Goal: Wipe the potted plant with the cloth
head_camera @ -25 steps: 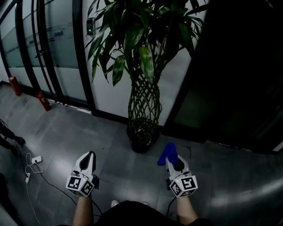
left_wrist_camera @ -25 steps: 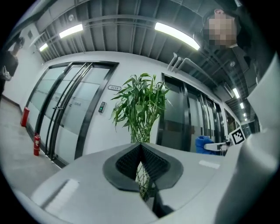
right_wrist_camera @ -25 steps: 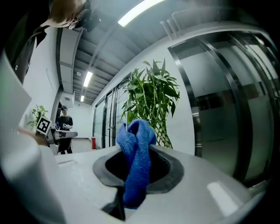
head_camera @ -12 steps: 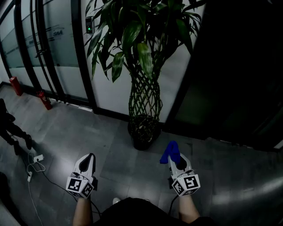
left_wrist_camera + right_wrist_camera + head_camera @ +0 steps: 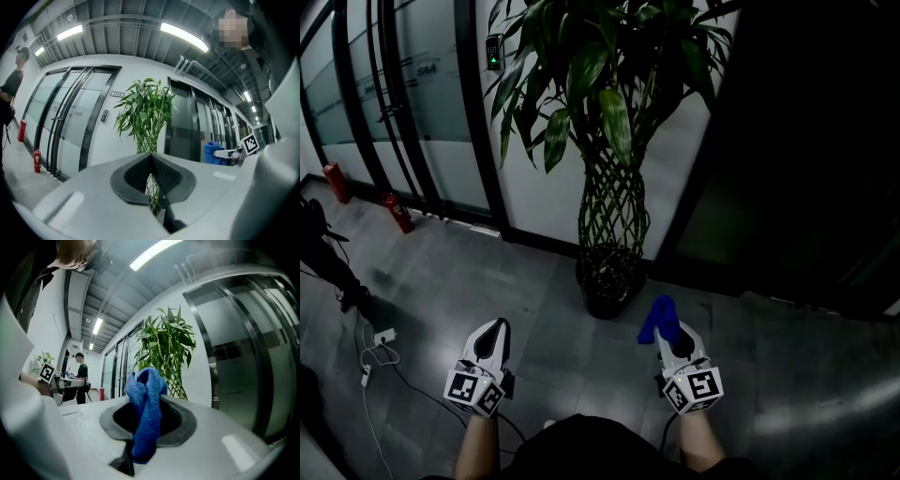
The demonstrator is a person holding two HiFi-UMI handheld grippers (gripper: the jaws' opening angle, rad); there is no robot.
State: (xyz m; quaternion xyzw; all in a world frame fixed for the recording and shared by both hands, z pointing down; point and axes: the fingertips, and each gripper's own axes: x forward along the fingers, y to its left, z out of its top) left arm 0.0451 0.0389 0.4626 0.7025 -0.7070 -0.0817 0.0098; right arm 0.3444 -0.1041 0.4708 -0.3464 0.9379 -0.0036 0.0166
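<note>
We judge this the approach step: our right gripper grasps the crumpled blue cloth, our left gripper is clenched and empty. Next, reach the leafy green braided-stem potted plant.

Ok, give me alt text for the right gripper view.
The right tongs are shut on a bunched blue cloth, pointing toward a tall green leafy potted plant with braided stems against a white wall.

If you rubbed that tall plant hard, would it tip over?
Probably top-heavy: the potted plant carries a broad crown of leaves over a small pot, so firm pushes might rock it. The long leaves would likely bend, not resist.
</note>
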